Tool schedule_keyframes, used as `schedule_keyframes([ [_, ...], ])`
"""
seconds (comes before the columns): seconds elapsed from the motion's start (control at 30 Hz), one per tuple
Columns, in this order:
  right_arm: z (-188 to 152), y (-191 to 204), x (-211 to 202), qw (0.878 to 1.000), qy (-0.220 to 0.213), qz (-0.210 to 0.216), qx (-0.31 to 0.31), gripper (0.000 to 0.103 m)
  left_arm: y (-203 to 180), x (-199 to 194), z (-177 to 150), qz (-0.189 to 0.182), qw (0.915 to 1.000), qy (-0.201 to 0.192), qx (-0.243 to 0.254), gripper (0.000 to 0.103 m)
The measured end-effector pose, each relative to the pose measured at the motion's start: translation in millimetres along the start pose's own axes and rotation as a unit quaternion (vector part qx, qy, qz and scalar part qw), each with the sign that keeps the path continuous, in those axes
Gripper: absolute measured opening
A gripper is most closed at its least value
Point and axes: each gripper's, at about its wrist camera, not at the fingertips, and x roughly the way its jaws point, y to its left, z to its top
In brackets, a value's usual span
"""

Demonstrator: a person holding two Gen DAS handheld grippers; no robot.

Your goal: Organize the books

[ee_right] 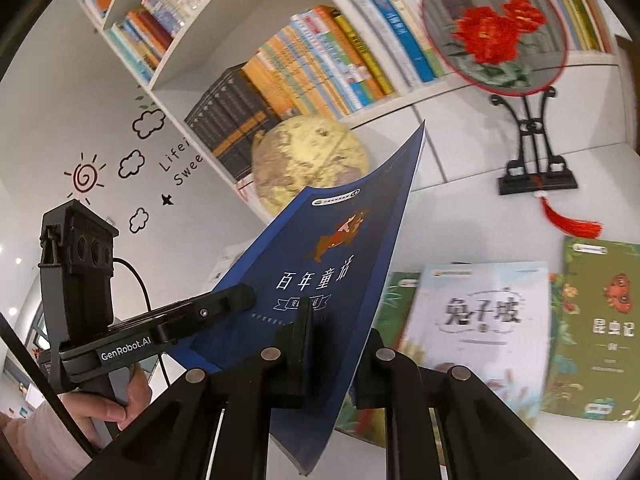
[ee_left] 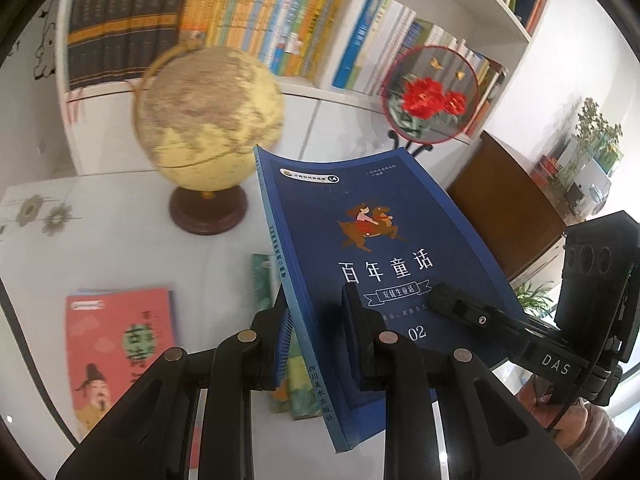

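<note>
A blue paperback [ee_left: 360, 248] with a deer rider and white Chinese title is lifted off the white table, tilted, with both grippers on it. My left gripper [ee_left: 314, 316] is shut on its lower spine edge. In the same view my right gripper [ee_left: 452, 302] reaches in from the right, one finger lying on the cover. In the right wrist view the blue paperback [ee_right: 320, 280] stands on edge, my right gripper [ee_right: 336, 336] is shut on its lower right edge, and my left gripper [ee_right: 224, 300] clamps it from the left.
A pink book [ee_left: 120, 344], a white book [ee_right: 480, 316] and a green book [ee_right: 596, 328] lie on the table [ee_left: 120, 248]. Behind stand a globe [ee_left: 208, 116], a round embroidered fan on a black stand [ee_right: 496, 24] and white shelves full of upright books [ee_left: 248, 20]. A brown cabinet [ee_left: 504, 200] is right.
</note>
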Motion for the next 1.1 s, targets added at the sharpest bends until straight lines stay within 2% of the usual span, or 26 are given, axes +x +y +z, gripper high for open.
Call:
schedule_keyframes([
  [0.67, -23, 121, 97, 0.998, 0.035, 0.037, -0.044, 0.014, 134, -70, -29, 0.043, 0.9969, -0.033, -0.058, 0.020],
  [0.9, -38, 145, 125, 0.996, 0.057, 0.047, -0.047, 0.015, 165, -78, -43, 0.052, 0.9956, -0.026, -0.074, 0.020],
  [1.1, -56, 150, 144, 0.995, 0.074, 0.048, -0.038, 0.015, 180, -72, -63, 0.062, 0.9949, -0.009, -0.079, 0.020],
])
